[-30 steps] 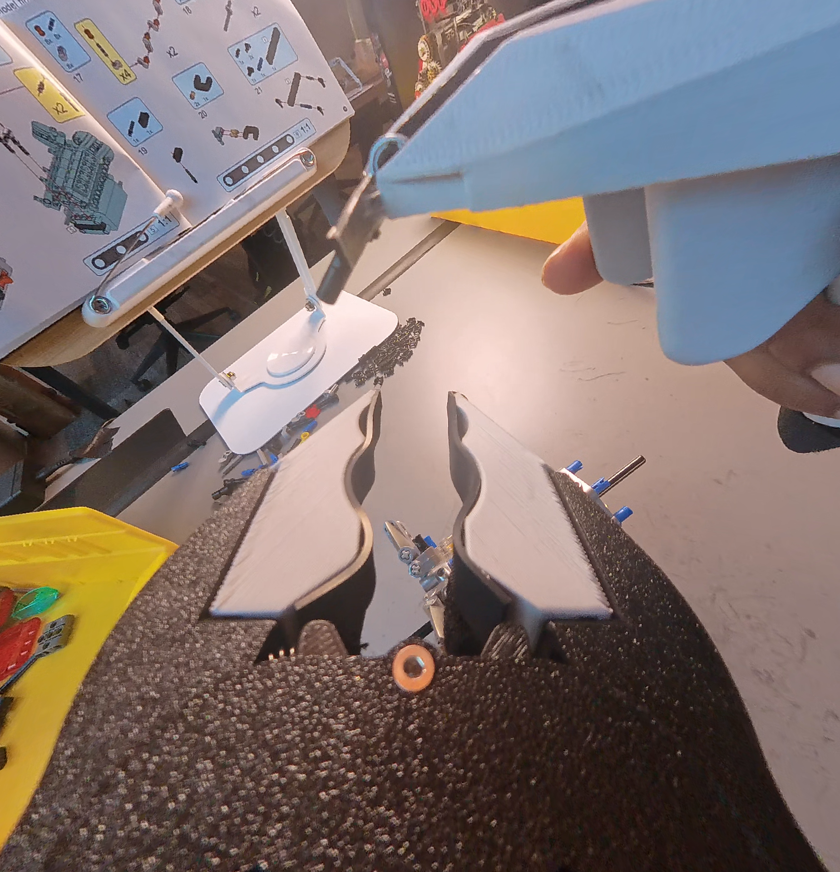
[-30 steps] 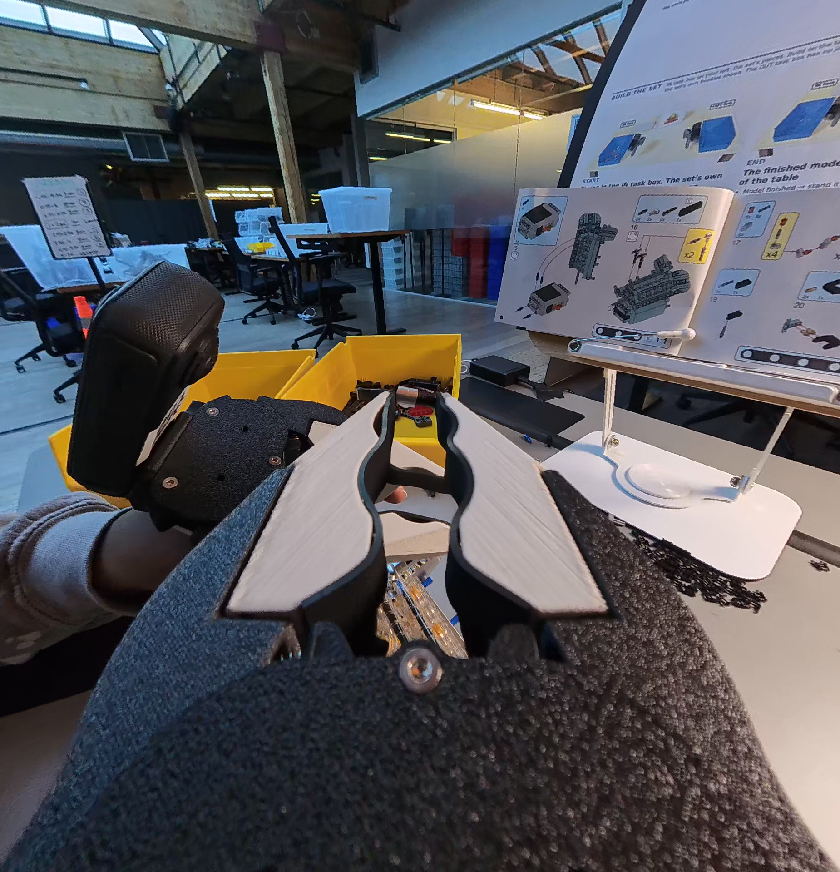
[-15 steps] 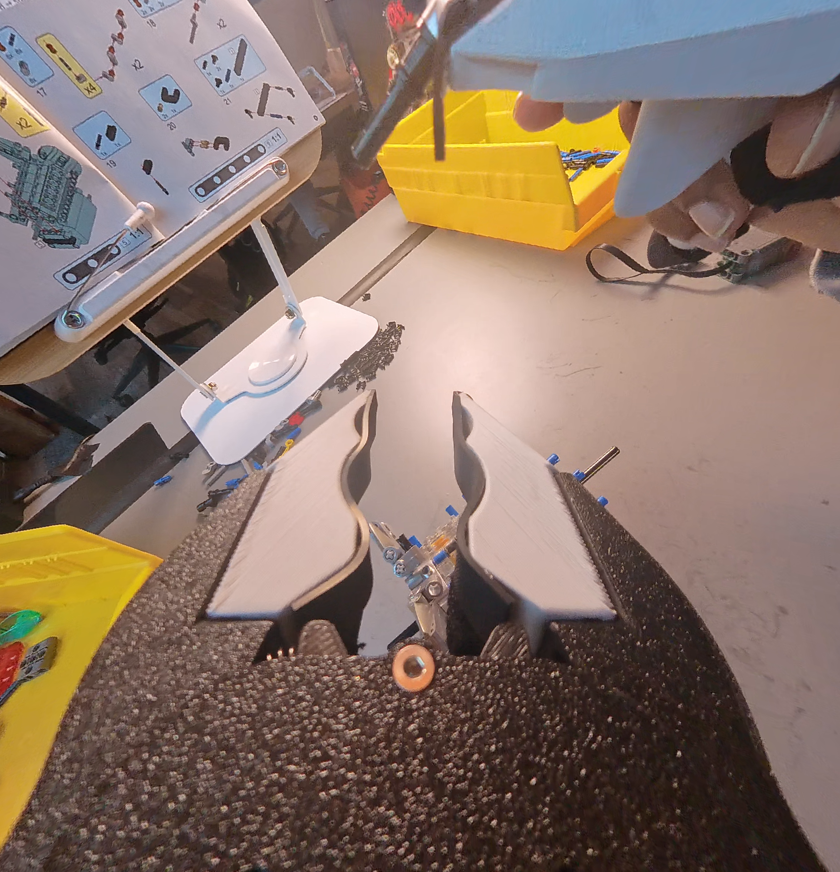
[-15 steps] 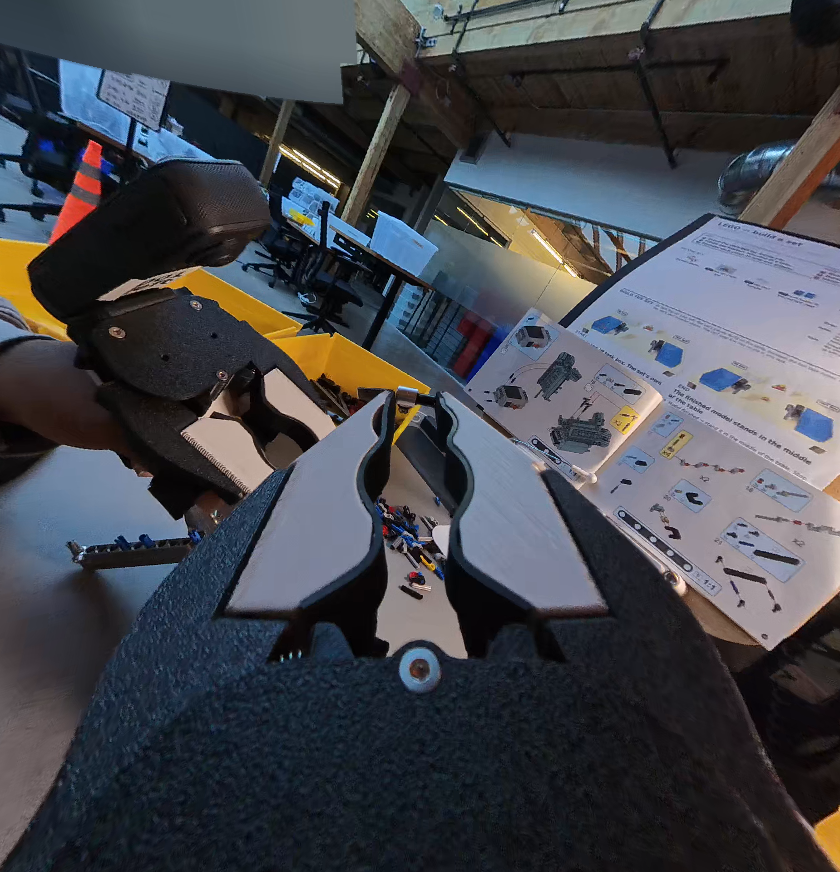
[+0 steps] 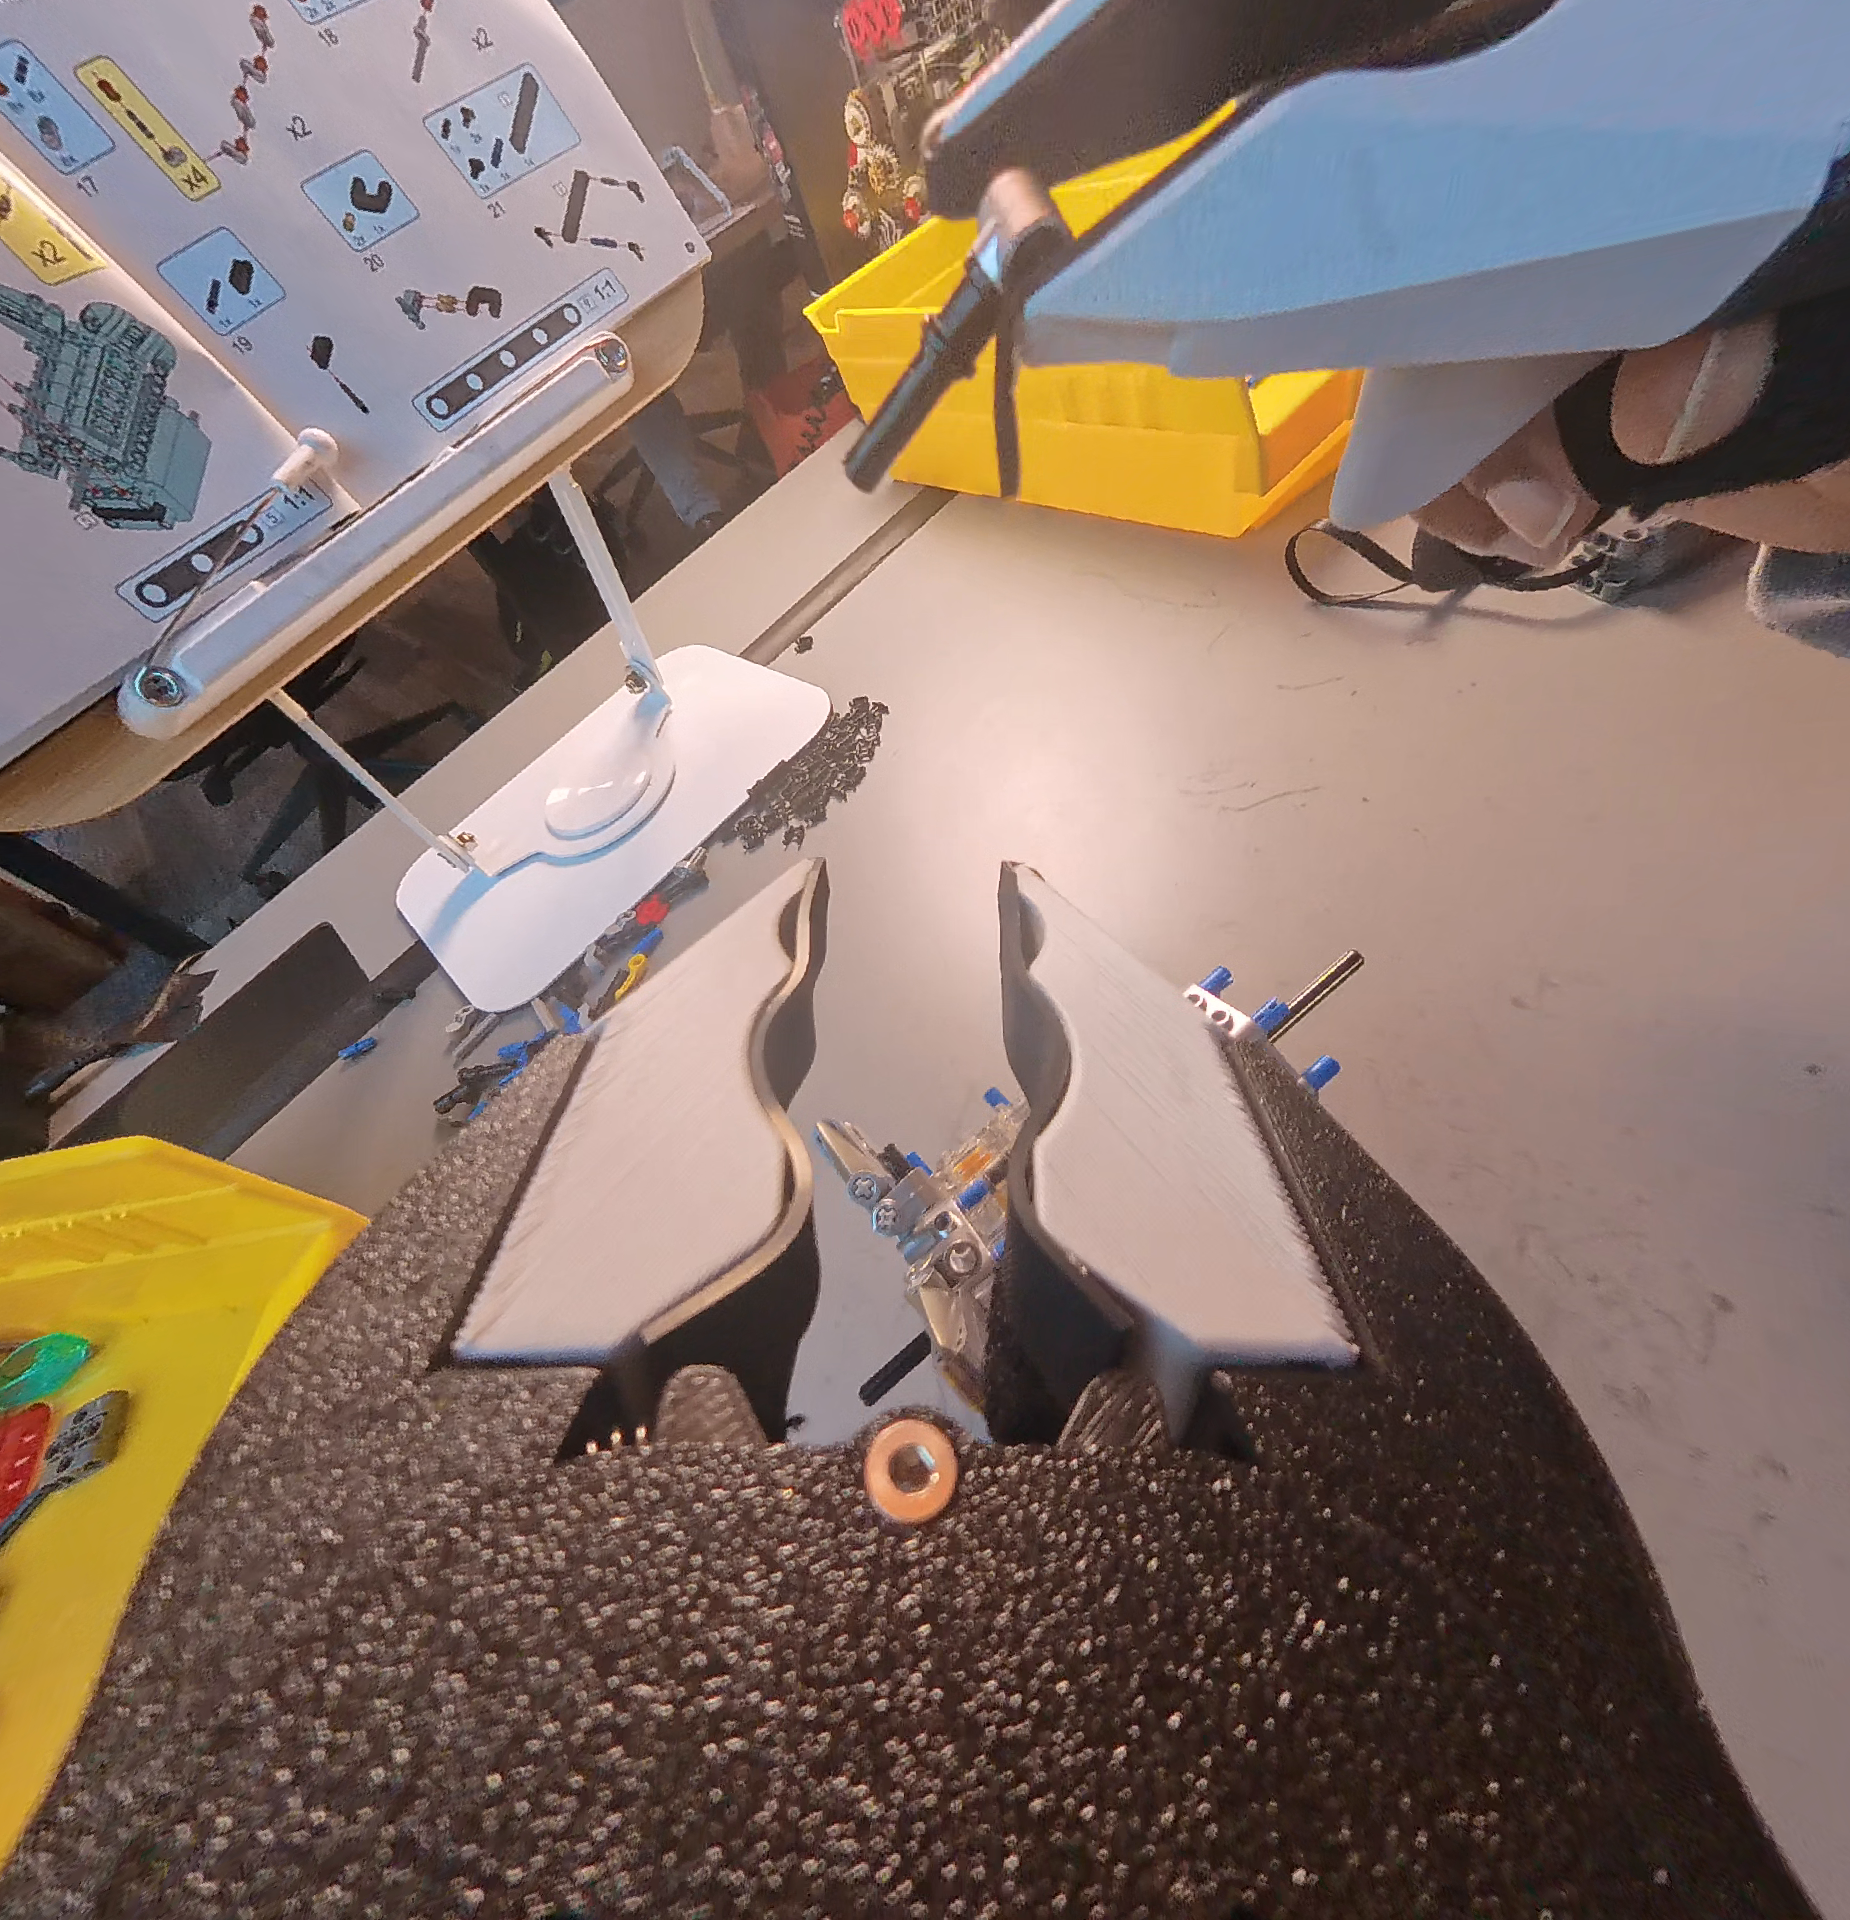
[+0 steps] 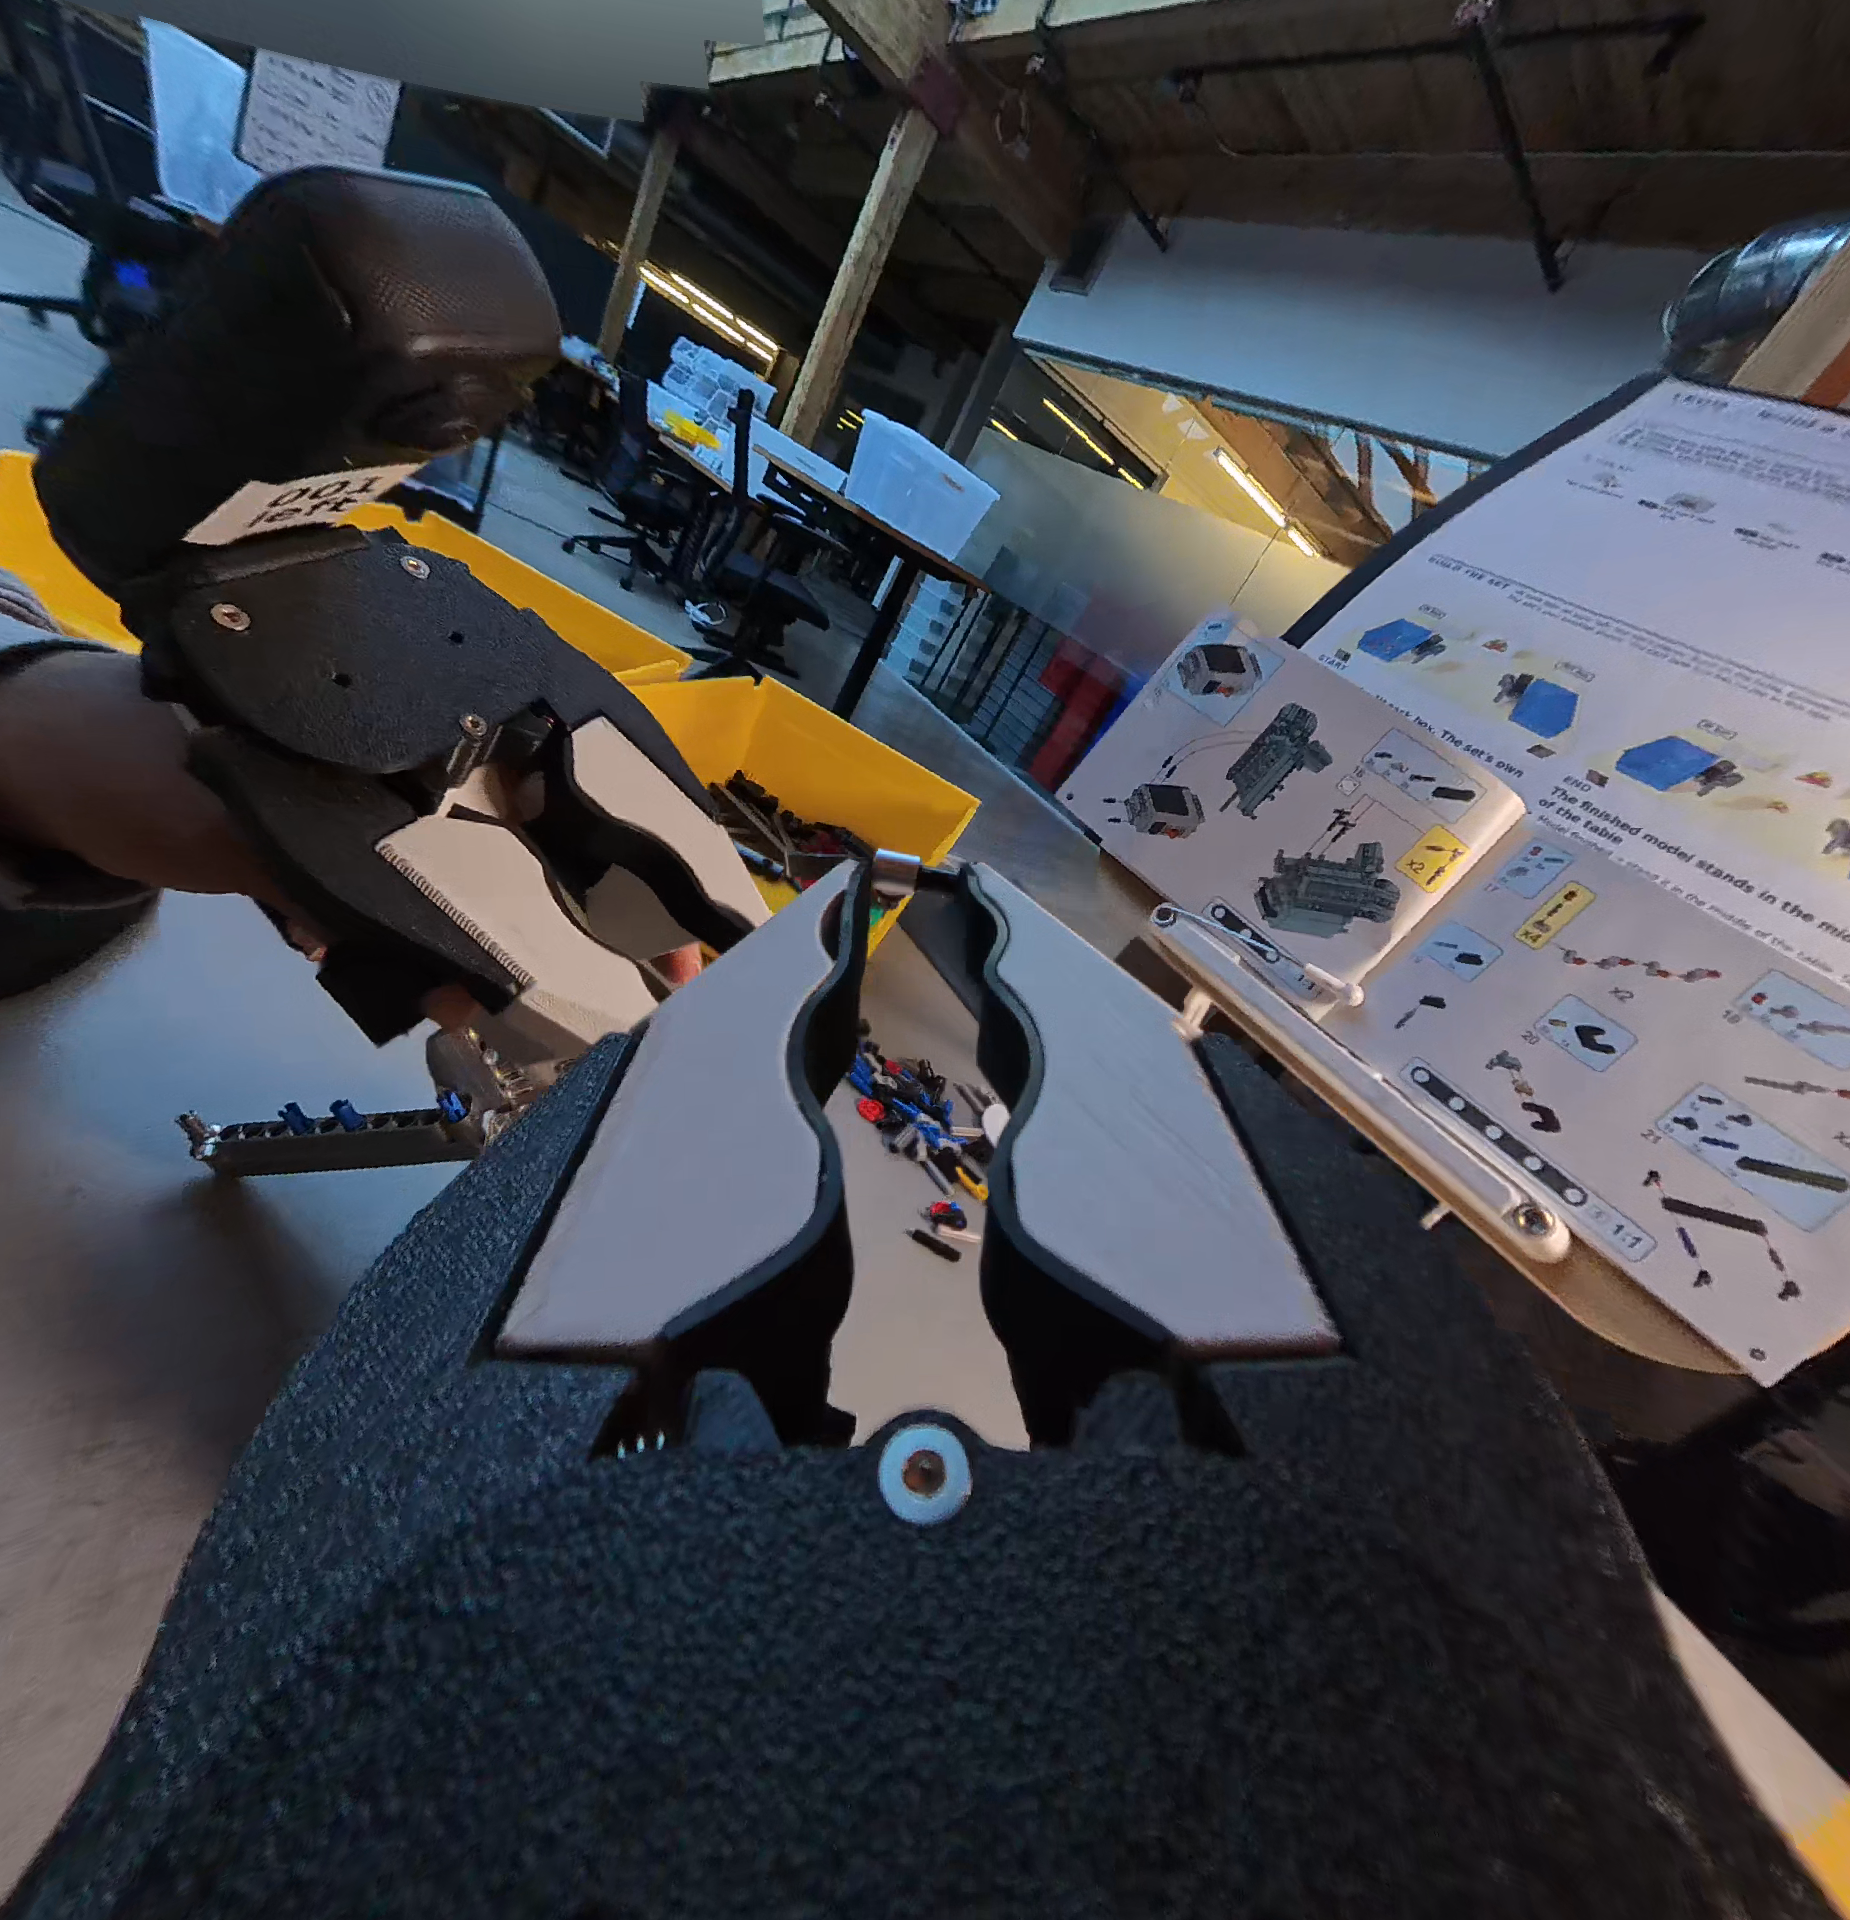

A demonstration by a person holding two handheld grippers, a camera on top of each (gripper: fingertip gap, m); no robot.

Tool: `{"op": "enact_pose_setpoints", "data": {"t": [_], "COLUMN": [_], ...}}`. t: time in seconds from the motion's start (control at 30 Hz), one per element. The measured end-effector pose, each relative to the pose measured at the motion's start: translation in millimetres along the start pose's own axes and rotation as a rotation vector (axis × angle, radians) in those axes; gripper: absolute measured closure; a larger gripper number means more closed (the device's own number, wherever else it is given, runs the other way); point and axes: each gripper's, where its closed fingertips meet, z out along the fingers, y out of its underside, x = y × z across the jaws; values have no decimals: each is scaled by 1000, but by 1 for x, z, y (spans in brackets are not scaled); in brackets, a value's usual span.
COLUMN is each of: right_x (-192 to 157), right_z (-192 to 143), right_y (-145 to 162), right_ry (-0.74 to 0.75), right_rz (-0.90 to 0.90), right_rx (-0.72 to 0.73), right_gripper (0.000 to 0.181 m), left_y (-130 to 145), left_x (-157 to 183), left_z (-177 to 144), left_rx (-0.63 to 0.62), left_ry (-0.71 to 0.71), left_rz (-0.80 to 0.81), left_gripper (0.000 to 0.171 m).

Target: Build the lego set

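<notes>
Right gripper (image 5: 988, 260) lowered since earlier, black rod (image 5: 936, 348) pinched

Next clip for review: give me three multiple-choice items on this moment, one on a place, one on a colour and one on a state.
1. Where does the grey brick assembly lie?
A. In a yellow bin
B. On the table, below the left tongs
C. On the instruction stand

2. What colour are the pins sticking out of that assembly?
A. Blue
B. Green
C. Orange

3. In what state are the right tongs?
A. Open and empty
B. Shut on a red brick
C. Shut on a black rod

Answers:
1 B: it shows on the bare tabletop through the gap between the open left tongs.
2 A: blue stubs stick out along its grey beams.
3 C: the left wrist view shows the rod pinched at their tips.
</notes>
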Motion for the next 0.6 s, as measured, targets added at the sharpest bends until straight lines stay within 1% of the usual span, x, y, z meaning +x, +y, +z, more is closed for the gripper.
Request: {"op": "enact_pose_setpoints", "data": {"t": [0.13,0.23,0.33,0.4,0.43,0.53,0.6], "right_x": [-6,-16,-38,-51,-59,-77,-86], "right_z": [-3,-9,-16,-18,-19,-24,-35], "right_y": [15,28,42,42,40,36,45], "right_ry": [-102,-216,-370,-447,-495,-616,-694], "right_rz": [121,223,320,372,398,429,410], "right_rx": [-28,-66,-114,-106,-97,-116,-209], "right_gripper": [165,165,165,165,166,166,165], "left_y": [-10,-25,-36,-36,-35,-31,-26], "left_x": [-3,0,14,31,38,51,52], "left_z": [-11,-30,-50,-60,-63,-67,-66], "left_rx": [83,202,301,329,336,348,337], "left_ry": [34,152,326,454,495,564,569], "left_rz": [9,9,6,15,25,56,72], "left_gripper": [140,144,152,152,152,153,153]}}
